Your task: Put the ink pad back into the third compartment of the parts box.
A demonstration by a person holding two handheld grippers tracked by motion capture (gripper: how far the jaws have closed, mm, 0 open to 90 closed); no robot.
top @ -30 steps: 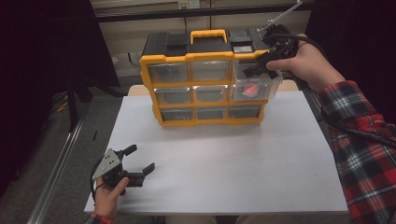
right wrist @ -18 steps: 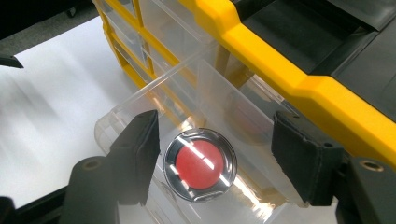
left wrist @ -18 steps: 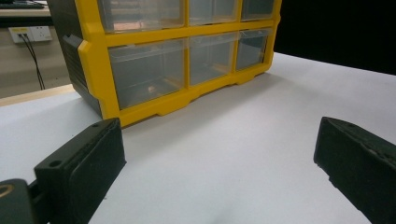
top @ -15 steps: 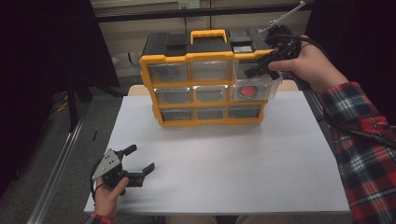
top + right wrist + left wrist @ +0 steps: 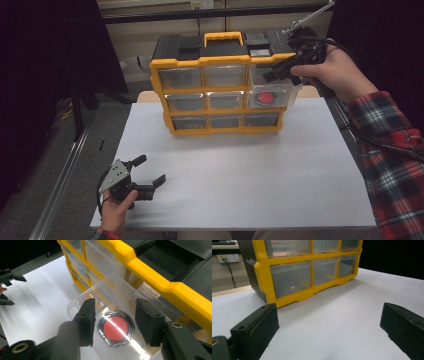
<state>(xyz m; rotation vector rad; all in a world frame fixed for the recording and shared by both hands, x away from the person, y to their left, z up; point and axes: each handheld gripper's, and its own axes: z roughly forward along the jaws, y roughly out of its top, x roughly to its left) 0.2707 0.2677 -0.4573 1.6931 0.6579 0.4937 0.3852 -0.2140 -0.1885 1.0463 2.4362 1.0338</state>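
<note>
Clear drawer at organizer's 3 o'clock side pulled out, red-lidded tin inside; right gripper closing around tin, not yet pinching; left gripper spread, idle on surface.

No readable text, label, brand, number or sign is to be found. A small pale label is seen on the black top of the yellow organizer, at the tabletop's far edge, but its print is too small to be read.
</note>
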